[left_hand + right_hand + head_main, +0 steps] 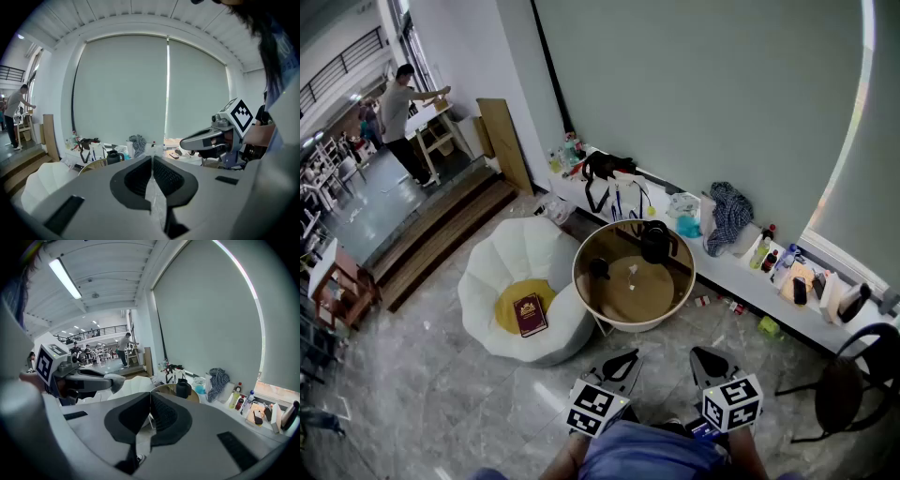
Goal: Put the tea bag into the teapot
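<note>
Left gripper (622,360) and right gripper (706,357) both closed, empty, off the round table's (581,284) near edge; teapot (655,243) at far edge.

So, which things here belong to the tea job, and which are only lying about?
For the job: teapot, tea bag, round table.
Lying about: red book, yellow cushion, checked cloth, bottles on the ledge.

Grey marble floor (441,394), pale green wall (703,94) right behind the 1 round table (628,325). White petal chair (502,272) sits just left of it, wooden steps (441,234) further left.
</note>
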A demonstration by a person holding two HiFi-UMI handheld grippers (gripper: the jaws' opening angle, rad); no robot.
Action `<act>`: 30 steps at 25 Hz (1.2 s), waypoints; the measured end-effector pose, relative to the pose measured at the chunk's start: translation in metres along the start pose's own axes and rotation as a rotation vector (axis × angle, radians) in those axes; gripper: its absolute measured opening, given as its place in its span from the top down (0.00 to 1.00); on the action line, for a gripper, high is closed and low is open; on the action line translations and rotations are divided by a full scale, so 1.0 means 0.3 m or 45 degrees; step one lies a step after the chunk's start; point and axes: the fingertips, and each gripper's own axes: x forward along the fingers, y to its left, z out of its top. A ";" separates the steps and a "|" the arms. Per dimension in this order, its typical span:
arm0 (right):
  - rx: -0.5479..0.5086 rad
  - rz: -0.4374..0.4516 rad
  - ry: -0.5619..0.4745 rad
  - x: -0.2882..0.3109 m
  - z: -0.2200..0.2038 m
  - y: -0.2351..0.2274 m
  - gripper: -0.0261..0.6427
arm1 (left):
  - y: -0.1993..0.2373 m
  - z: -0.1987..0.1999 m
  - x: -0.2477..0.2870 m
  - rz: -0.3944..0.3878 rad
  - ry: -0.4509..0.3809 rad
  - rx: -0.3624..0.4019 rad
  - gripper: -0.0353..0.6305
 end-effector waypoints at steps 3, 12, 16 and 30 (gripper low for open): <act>0.015 -0.002 -0.002 -0.027 -0.019 0.007 0.93 | -0.021 0.001 -0.010 0.002 -0.001 0.007 0.91; 0.042 0.022 -0.061 -0.091 -0.021 -0.004 0.93 | -0.082 0.027 -0.004 0.006 -0.031 0.007 0.91; 0.060 0.031 -0.050 -0.112 -0.053 -0.014 0.93 | -0.114 0.023 0.005 0.005 -0.022 0.011 0.91; 0.123 0.022 -0.006 -0.125 -0.142 -0.044 0.93 | -0.206 -0.013 0.062 -0.093 0.074 0.037 0.91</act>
